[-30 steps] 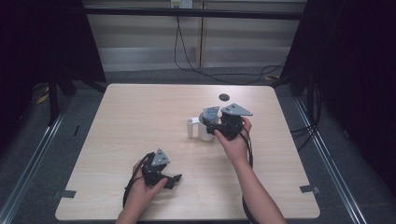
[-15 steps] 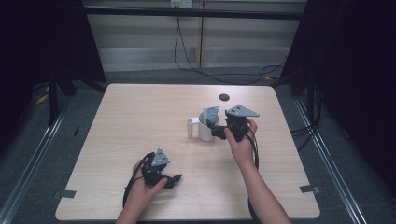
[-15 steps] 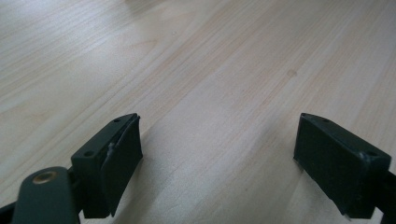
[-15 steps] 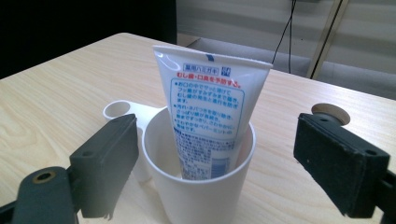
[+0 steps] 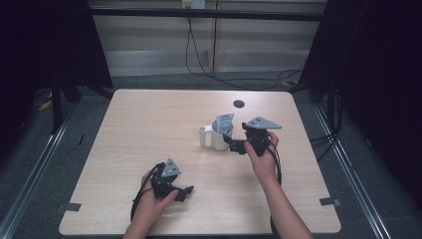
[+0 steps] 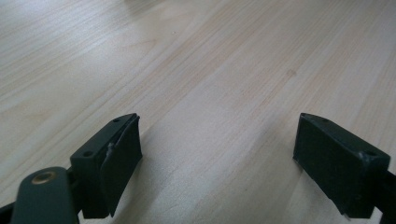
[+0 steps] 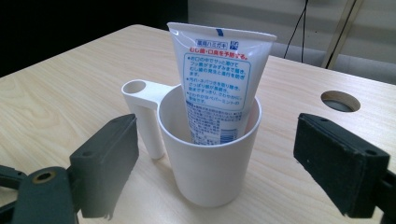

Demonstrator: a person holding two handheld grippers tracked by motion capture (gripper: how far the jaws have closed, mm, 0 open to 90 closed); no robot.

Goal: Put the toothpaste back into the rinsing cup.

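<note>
A toothpaste tube (image 7: 218, 84) with Japanese writing is stood in a white cup (image 7: 210, 158) just before the spread right claw (image 7: 215, 177). The left claw (image 6: 219, 163), at seven o'clock on the table (image 5: 149, 119), is spread over bare wood.

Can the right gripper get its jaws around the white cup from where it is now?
Probably yes: the right gripper is open, facing the white cup with nothing between them, and its jaws look spread wider than the cup.

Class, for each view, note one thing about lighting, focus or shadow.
High view: bright pale wooden table, surroundings dark. Right gripper view: white plastic cup and white toothpaste tube sharp, near jaws soft. Left gripper view: jaws cast soft shadows on the wood.
</note>
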